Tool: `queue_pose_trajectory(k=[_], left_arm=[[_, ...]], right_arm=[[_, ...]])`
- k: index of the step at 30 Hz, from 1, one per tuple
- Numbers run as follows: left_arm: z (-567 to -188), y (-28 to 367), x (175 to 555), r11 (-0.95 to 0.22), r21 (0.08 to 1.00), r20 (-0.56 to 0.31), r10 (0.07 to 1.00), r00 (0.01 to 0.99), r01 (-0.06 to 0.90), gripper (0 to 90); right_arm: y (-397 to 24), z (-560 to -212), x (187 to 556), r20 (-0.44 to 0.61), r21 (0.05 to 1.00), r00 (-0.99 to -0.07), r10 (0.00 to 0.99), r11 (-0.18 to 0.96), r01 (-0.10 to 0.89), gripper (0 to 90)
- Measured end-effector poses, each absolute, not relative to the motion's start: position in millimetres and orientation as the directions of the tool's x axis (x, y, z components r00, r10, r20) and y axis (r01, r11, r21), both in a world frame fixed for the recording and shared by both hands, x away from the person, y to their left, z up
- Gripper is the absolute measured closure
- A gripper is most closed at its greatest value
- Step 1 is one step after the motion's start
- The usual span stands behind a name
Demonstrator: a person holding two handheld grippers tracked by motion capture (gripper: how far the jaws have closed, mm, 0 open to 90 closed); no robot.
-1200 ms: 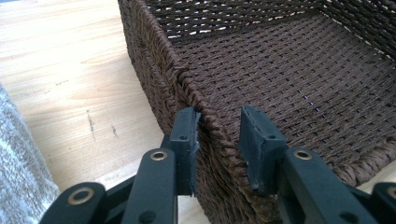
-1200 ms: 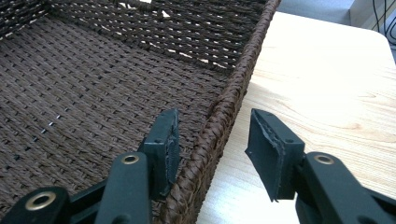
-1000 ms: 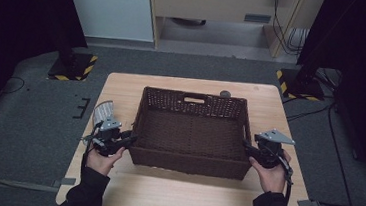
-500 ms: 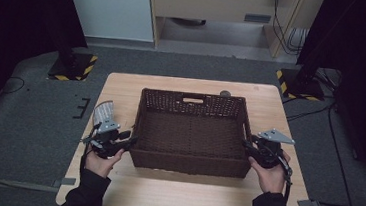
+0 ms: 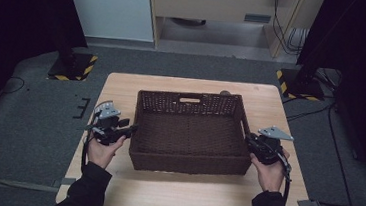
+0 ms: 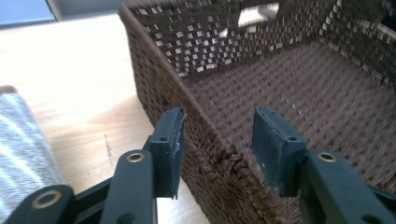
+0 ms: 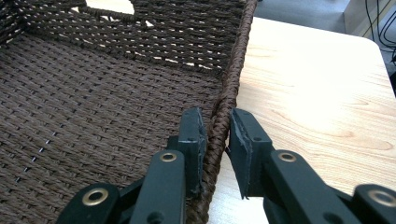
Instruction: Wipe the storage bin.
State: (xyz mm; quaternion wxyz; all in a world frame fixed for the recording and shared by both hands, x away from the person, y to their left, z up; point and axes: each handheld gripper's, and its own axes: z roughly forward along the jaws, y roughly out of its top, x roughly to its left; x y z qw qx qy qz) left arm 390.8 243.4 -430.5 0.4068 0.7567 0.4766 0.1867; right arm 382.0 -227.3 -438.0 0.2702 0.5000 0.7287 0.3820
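Centre of the high view, the brown woven basket (image 5: 191, 134) sits on the desk (image 5: 289, 127). At its right edge the right claw (image 7: 215, 140) has just been closing and now pinches the braided rim. At centre left, the left claw (image 6: 217, 144) has just been opening, straddling the near wall, pads clear.

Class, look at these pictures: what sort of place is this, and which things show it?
Probably a recording lab, not a home: a lone wooden table on grey carpet, black stands with hazard-striped bases, loose cables, and an empty wicker basket.
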Motion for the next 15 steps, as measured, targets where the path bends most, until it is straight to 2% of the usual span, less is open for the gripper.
queue_pose_trajectory(k=[2, 7, 15], left_arm=[[-435.3, 240.9, 391.2, -0.231, 0.779, -0.106, 0.868, 0.486, 0.583, 60.5], [-436.3, 239.5, 386.5, -0.225, 0.784, -0.101, 0.874, 0.475, 0.579, 61.5], [-435.9, 235.4, 370.9, -0.232, 0.791, -0.088, 0.873, 0.480, 0.567, 61.0]], right_arm=[[-227.5, -437.2, 381.4, -0.012, 0.832, -0.353, 0.936, 0.205, 0.516, 69.1], [-229.6, -433.4, 376.6, -0.005, 0.839, -0.355, 0.935, 0.197, 0.507, 61.3], [-229.8, -431.7, 371.1, -0.019, 0.828, -0.354, 0.935, 0.213, 0.518, 61.0]])
